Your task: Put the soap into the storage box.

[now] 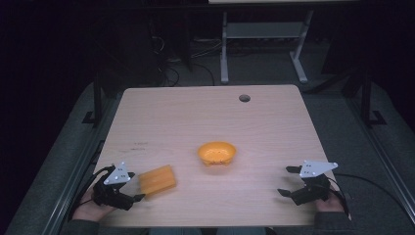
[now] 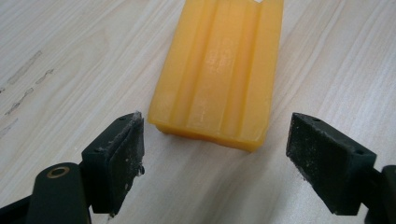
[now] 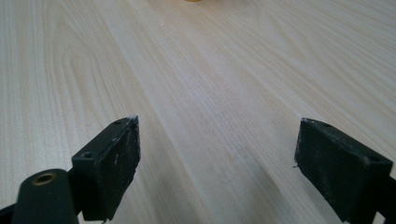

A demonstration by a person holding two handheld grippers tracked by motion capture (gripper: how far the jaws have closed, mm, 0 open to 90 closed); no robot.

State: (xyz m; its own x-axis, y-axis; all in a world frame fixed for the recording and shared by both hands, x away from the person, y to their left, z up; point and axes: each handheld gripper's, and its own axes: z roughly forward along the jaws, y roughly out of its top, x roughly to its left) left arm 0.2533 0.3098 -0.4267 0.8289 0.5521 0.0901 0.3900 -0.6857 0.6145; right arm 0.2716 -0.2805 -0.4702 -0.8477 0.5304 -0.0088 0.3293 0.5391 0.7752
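An orange ribbed rectangular block [image 1: 157, 179] lies flat on the wooden table [image 1: 205, 122] near its front left. My left gripper [image 1: 135, 188] stands open just short of the block's near end, touching nothing. In the left gripper view the block [image 2: 219, 70] lies ahead of the gap between the two black jaws of that gripper [image 2: 215, 158]. An orange bowl [image 1: 217, 152] sits at the table's middle. My right gripper [image 1: 288, 181] is open over bare wood at the front right, and the right gripper view shows its jaws [image 3: 215, 163] wide apart above the tabletop.
A round cable hole [image 1: 244, 98] is near the table's far edge. A grey metal stand [image 1: 264, 44] is on the floor beyond the table. Dark rails run along both sides of the table.
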